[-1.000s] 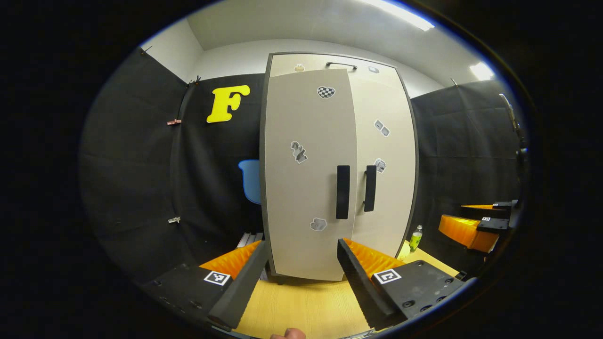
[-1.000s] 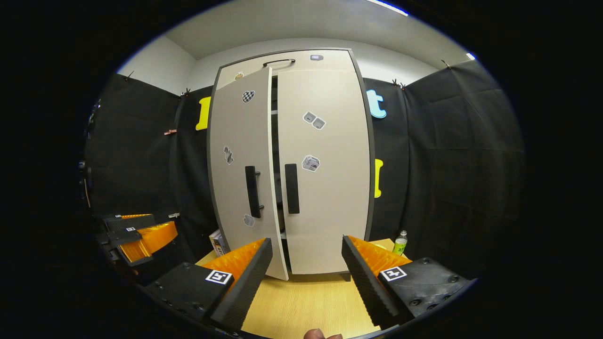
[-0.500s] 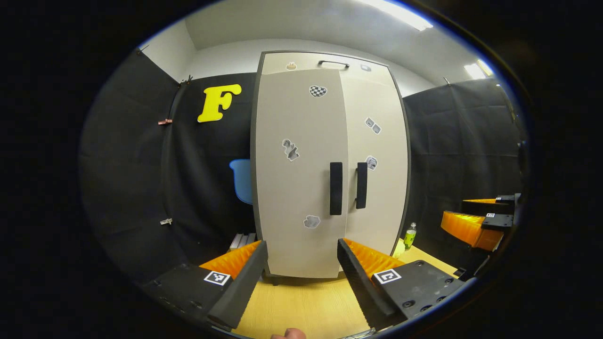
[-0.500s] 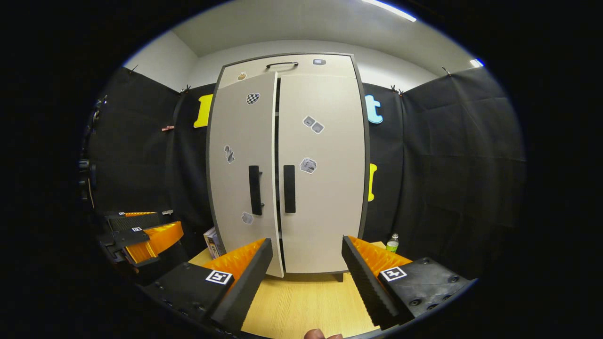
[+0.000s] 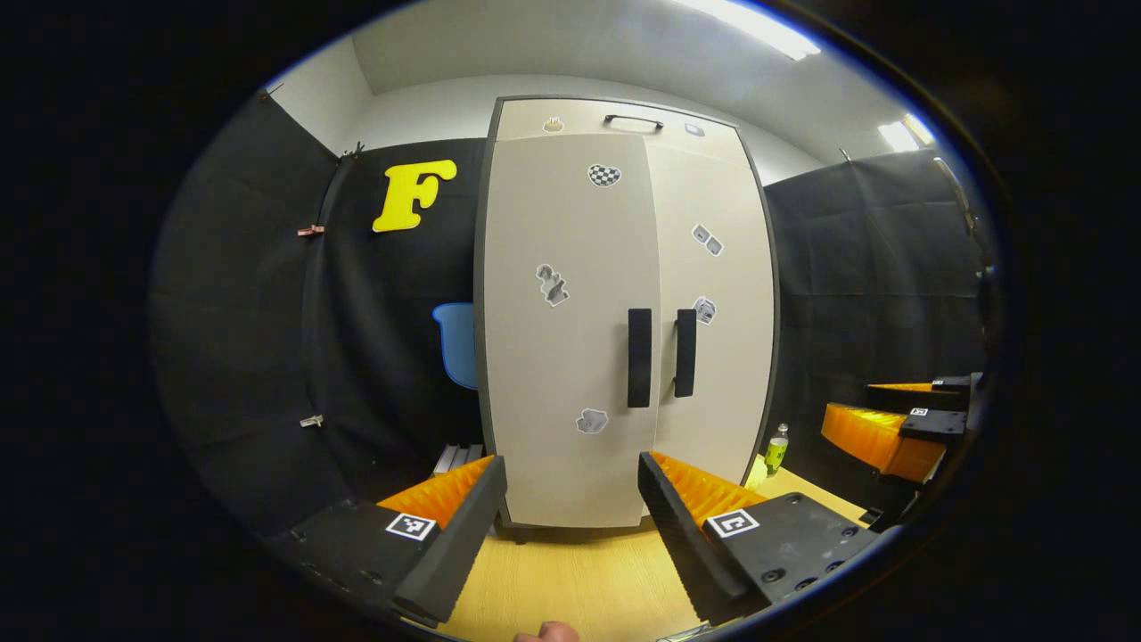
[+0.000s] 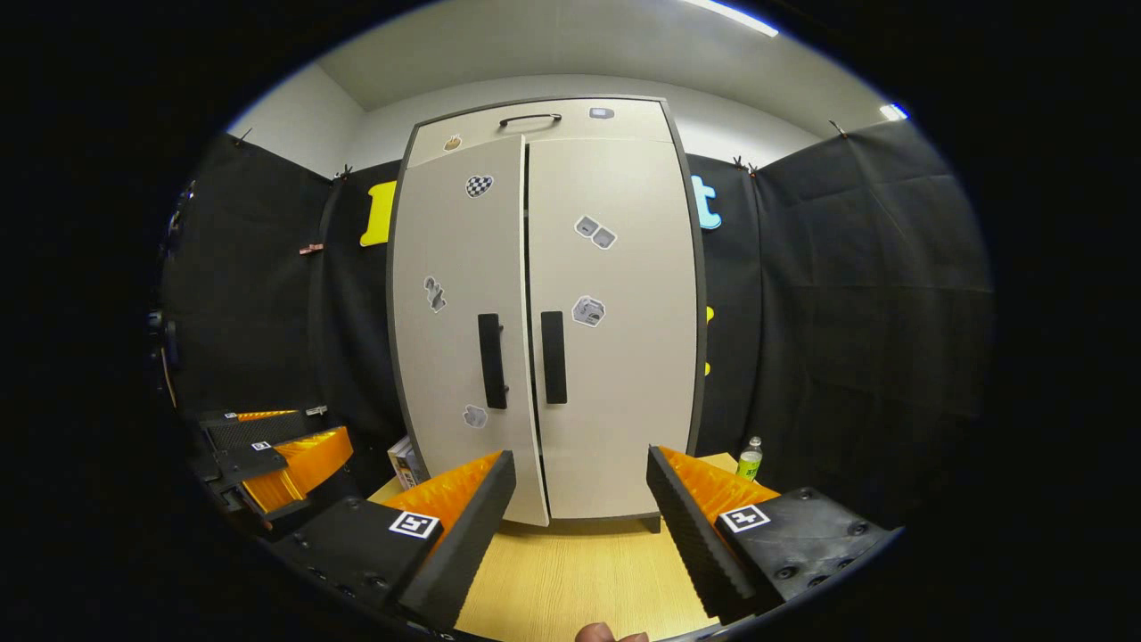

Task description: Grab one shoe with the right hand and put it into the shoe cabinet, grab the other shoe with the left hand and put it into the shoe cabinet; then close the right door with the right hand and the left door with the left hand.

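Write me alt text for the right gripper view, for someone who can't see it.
A tall beige shoe cabinet stands on a wooden table, its left door slightly ajar beside the shut right door. The right gripper points at it, jaws open and empty; the left gripper hangs at lower left.

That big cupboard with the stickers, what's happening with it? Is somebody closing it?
A person holds a gripper in each hand in front of the shoe cabinet on the wooden table. Both the left gripper and right gripper are open and touch nothing. The right door looks shut. The left door is nearly closed, with a thin dark gap beside it. No shoes are outside. A small bottle stands beside the cabinet.
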The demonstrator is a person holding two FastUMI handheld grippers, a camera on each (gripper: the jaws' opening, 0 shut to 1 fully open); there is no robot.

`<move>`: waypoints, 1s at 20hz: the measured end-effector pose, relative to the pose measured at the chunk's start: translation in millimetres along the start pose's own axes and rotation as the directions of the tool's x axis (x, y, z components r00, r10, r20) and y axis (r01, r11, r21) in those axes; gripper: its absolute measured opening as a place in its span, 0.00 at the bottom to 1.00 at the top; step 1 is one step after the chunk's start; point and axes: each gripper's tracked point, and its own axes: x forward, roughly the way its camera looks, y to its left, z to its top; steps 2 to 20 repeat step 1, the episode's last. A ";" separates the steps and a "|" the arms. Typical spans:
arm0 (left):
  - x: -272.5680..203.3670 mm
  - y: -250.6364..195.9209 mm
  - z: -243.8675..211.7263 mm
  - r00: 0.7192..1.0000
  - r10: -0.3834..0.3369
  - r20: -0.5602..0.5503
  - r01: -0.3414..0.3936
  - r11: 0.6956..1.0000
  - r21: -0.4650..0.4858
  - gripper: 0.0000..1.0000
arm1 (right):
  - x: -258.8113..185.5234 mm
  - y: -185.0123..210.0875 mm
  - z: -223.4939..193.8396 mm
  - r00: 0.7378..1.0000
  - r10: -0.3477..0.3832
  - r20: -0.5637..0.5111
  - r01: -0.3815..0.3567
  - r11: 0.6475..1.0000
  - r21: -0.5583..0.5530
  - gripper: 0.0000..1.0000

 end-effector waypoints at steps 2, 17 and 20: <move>1.3 2.0 -0.1 1.000 0.008 0.003 -0.008 1.000 0.008 0.95 | 2.2 0.8 0.3 1.000 -0.003 0.005 0.003 1.000 0.001 0.98; 1.3 2.0 -0.1 1.000 0.008 0.003 -0.008 1.000 0.008 0.95 | 2.2 0.8 0.3 1.000 -0.003 0.005 0.003 1.000 0.001 0.98; 1.3 2.0 -0.1 1.000 0.008 0.003 -0.008 1.000 0.008 0.95 | 2.2 0.8 0.3 1.000 -0.003 0.005 0.003 1.000 0.001 0.98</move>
